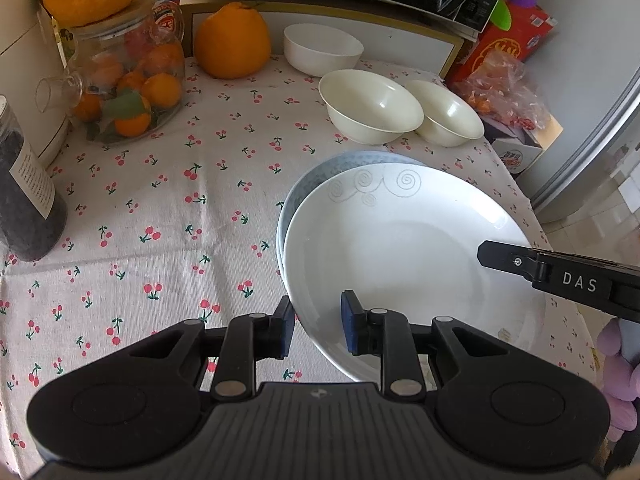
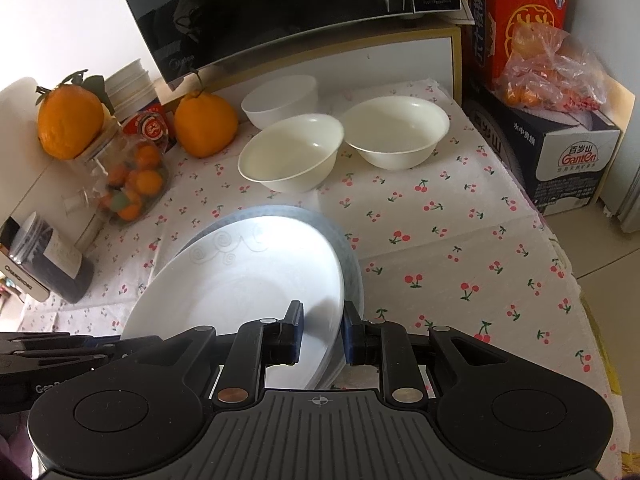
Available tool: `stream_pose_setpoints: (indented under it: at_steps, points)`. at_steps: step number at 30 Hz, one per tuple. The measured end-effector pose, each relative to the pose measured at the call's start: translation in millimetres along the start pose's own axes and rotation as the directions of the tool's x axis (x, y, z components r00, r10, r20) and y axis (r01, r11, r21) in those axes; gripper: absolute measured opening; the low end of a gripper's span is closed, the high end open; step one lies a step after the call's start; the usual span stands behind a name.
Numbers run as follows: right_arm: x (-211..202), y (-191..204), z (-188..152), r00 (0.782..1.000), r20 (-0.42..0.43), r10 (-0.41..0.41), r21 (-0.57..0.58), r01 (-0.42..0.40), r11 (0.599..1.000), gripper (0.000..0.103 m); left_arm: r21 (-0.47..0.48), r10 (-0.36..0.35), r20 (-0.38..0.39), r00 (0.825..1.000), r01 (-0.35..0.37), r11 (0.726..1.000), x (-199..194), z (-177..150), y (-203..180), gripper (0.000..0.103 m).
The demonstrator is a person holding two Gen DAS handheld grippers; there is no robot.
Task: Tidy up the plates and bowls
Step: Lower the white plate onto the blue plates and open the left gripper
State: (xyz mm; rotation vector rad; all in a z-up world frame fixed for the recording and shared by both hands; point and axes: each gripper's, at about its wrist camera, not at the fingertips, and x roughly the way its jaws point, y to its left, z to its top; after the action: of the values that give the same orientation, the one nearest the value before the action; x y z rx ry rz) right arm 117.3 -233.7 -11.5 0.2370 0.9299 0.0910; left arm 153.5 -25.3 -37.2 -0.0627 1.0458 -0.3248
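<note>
A white plate (image 1: 404, 240) with swirl marks lies tilted over a blue-grey plate (image 1: 344, 160) on the cherry-print tablecloth. My left gripper (image 1: 318, 328) straddles the white plate's near-left rim, one pad on each side. My right gripper (image 2: 322, 330) straddles the white plate's (image 2: 248, 280) right rim, just above the blue-grey plate (image 2: 348, 256); its finger also shows in the left wrist view (image 1: 500, 256). The pads stand a little apart around the rims. Two cream bowls (image 1: 372, 104) (image 1: 448, 114) and a white bowl (image 1: 322, 48) stand behind.
A large orange (image 1: 232, 40), a glass jar of small oranges (image 1: 128, 80) with an orange on top, and a dark jar (image 1: 24, 208) stand at left. A microwave (image 2: 280, 8) sits behind. Boxes (image 2: 560, 148) stand past the table's right edge.
</note>
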Motion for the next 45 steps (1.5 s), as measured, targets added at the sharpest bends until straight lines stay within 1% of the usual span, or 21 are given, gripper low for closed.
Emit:
stream_pose_setpoints:
  at_steps: [2,5,19,32,37,40,45]
  points:
    - [-1.2,2.6,0.3,1.0,-0.002,-0.02,-0.016,0.02,1.0,0.021,0.007,0.008,0.003,1.0,-0.008,1.0,0.9,-0.4,-2.4,0.022]
    - [-0.9,4.0,-0.2,0.999,-0.006,-0.038,-0.033,0.038,0.999,0.021,0.035,0.039,0.01,0.999,-0.039,0.999,1.8,-1.2,-8.1,0.022]
    - [1.5,7.8,0.2,0.997,-0.029,-0.077,-0.085,0.075,0.994,0.022,0.108,0.122,0.031,0.992,-0.124,0.986,2.5,-3.9,-21.6,0.022]
    - [1.2,13.9,-0.4,0.992,-0.06,-0.112,-0.125,0.104,0.987,0.023,0.125,0.16,0.044,0.986,-0.164,0.978,2.1,-3.9,-23.9,0.02]
    - [3.4,17.8,-3.9,0.99,-0.075,-0.116,-0.155,0.103,0.983,0.023,0.118,0.162,0.039,0.986,-0.166,0.979,1.9,-3.3,-22.0,0.02]
    - [2.6,21.9,-4.1,0.99,-0.066,-0.122,-0.178,0.108,0.978,0.023,0.109,0.164,0.04,0.986,-0.167,0.98,1.7,-3.0,-21.7,0.02]
    - [3.9,21.2,-3.0,0.99,-0.068,-0.121,-0.168,0.108,0.98,0.023,0.106,0.16,0.047,0.986,-0.165,0.981,0.1,-2.8,-21.6,0.023]
